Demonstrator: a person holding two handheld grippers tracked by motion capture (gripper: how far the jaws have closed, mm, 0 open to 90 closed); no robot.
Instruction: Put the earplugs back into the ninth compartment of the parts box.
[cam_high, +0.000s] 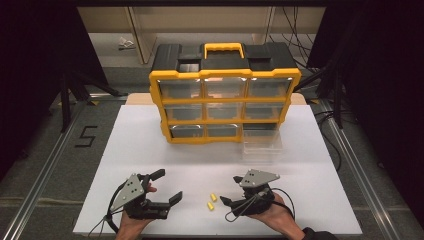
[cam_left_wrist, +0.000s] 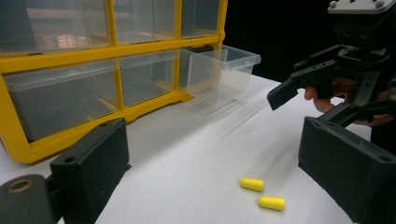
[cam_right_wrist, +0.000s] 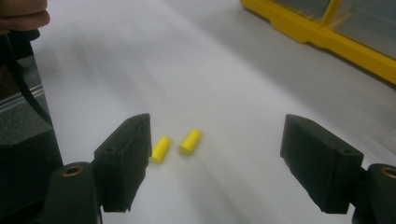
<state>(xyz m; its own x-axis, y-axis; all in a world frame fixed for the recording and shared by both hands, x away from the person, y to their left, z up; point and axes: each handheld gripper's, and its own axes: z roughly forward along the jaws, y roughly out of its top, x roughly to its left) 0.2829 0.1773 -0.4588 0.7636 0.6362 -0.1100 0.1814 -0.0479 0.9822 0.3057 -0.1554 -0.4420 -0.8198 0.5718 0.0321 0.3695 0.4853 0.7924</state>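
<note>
Earplugs, high view: two small yellow pieces, seemingly foam earplugs (cam_high: 212, 201), lay close together on the white desk (cam_high: 150, 150), near its front edge, between the two tongs.
Organiser, high view: a yellow and black drawer cabinet (cam_high: 225, 95) stood at the far middle of the desk; its lower right clear drawer (cam_high: 261, 144) was pulled out onto the desk.
Left tongs, high view: the left tongs (cam_high: 167, 186) were held in a hand at the front left, spread wide and holding nothing.
Right tongs, high view: the right tongs (cam_high: 231, 190) sat in a hand at the front right; their gap was hard to judge there.
Left gripper view: both jaws stood wide apart, the earplugs (cam_left_wrist: 261, 193) lying on the desk between them, the cabinet (cam_left_wrist: 107, 51) behind.
Right gripper view: jaws wide and empty; the earplugs (cam_right_wrist: 176, 144) lay just beside the left jaw, untouched.
</note>
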